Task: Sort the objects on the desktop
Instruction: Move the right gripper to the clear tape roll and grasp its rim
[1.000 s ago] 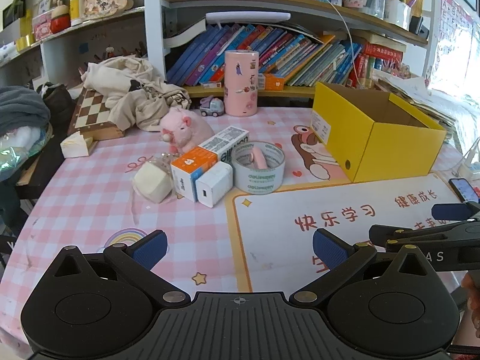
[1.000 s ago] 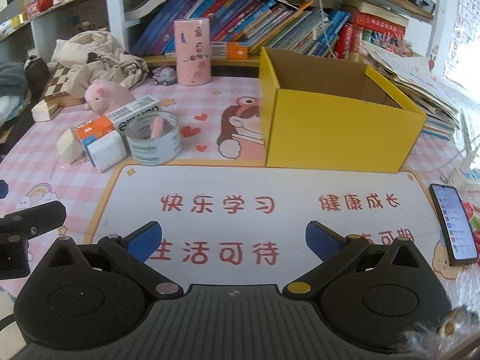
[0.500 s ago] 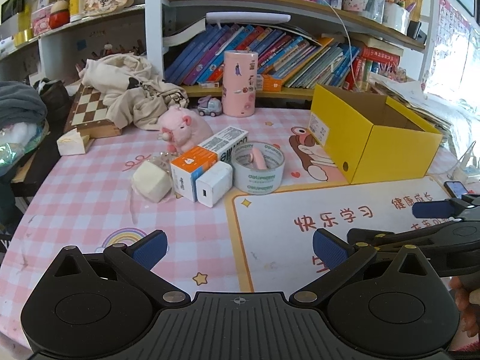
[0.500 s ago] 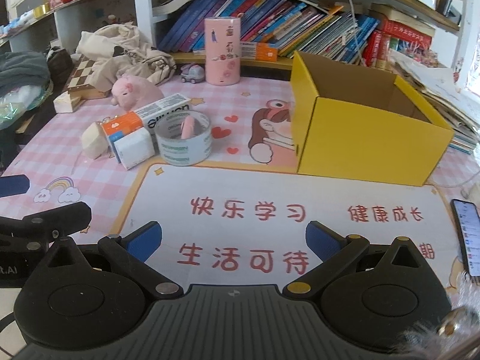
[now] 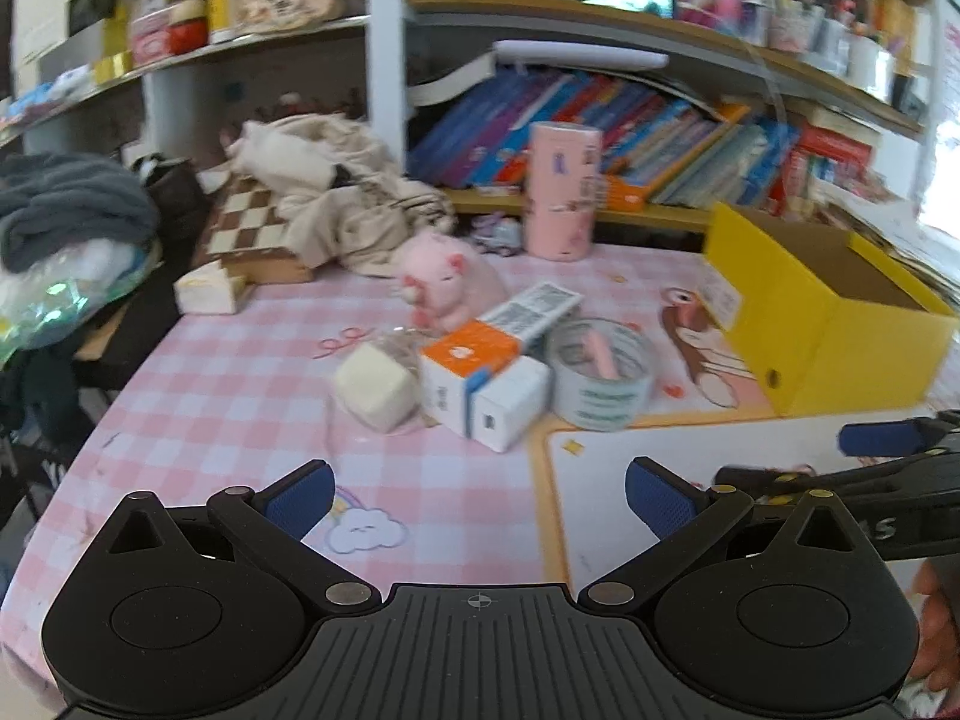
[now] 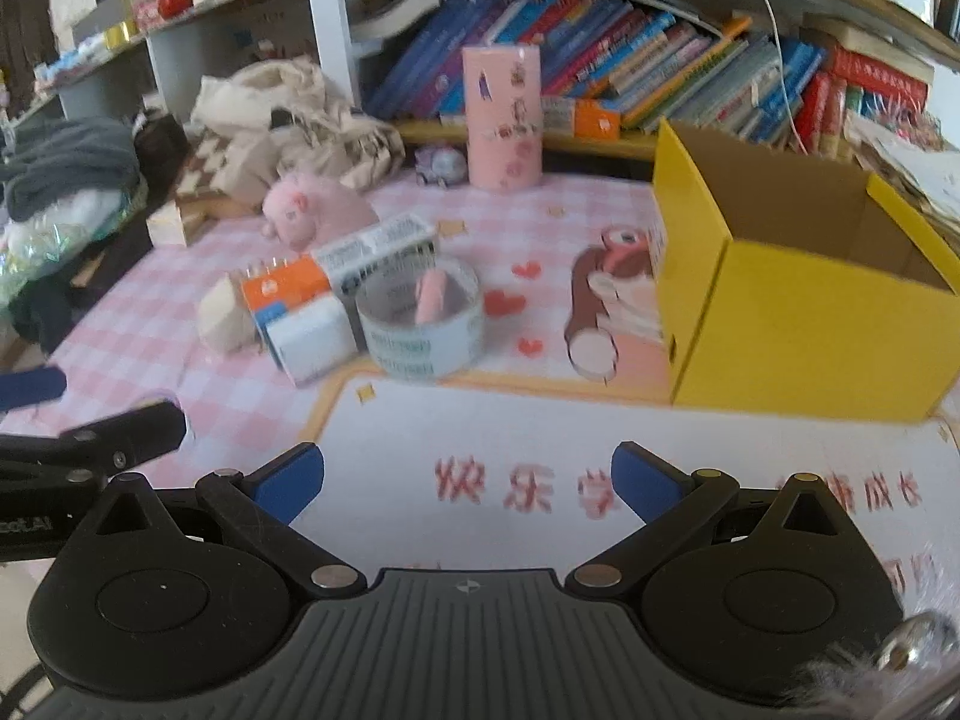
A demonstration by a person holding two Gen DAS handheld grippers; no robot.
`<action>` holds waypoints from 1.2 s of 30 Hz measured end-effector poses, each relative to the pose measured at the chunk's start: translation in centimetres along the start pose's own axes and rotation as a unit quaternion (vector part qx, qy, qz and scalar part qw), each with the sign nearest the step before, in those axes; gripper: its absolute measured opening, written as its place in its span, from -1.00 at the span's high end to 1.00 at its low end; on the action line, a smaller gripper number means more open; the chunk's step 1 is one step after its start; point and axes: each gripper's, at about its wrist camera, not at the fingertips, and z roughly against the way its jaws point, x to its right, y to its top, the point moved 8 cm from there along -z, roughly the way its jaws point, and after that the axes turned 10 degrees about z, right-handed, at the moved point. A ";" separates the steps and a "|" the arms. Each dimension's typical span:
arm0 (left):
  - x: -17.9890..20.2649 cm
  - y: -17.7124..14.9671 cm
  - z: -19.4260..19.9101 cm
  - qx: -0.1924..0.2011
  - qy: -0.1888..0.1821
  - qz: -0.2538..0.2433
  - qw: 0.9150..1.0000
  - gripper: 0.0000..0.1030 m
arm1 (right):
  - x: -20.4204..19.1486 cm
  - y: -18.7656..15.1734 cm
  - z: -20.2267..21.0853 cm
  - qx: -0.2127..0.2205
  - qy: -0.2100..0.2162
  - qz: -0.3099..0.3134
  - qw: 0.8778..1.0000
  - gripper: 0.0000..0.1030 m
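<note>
A cluster of objects lies mid-table: a tape roll [image 5: 602,378] [image 6: 420,324] with a pink item inside it, an orange-and-white box [image 5: 471,372] [image 6: 288,294], a white charger block [image 5: 510,402] [image 6: 309,339], a long white box [image 5: 531,306] [image 6: 378,252], a cream cube [image 5: 373,387] [image 6: 219,315] and a pink plush pig [image 5: 447,282] [image 6: 315,210]. An open yellow box [image 5: 822,324] [image 6: 798,282] stands right of them. My left gripper [image 5: 480,498] is open and empty, short of the cluster. My right gripper [image 6: 465,480] is open and empty over the white mat [image 6: 600,456].
A pink cylinder [image 5: 561,189] [image 6: 503,114] and a small toy car [image 6: 443,163] stand at the back by the bookshelf. A checkerboard [image 5: 249,228] and crumpled cloth [image 5: 336,198] lie back left. The right gripper's finger shows in the left wrist view [image 5: 876,439].
Both grippers have moved forward and left toward the cluster, which now looks larger and nearer. Both stay open. No object has moved.
</note>
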 end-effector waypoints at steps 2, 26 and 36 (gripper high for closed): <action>-0.5 0.2 -0.5 -0.001 0.007 0.009 1.000 -1.00 | -0.1 0.5 -0.5 0.006 0.004 0.004 1.000 -1.00; -2.4 0.1 -6.5 -0.056 0.045 0.045 0.996 -1.00 | -0.9 5.6 -12.5 -0.053 0.046 0.101 0.992 -0.79; -0.8 0.2 -7.2 -0.051 0.037 0.019 0.998 -1.00 | -1.5 7.3 -14.8 -0.041 0.066 0.136 0.988 -0.61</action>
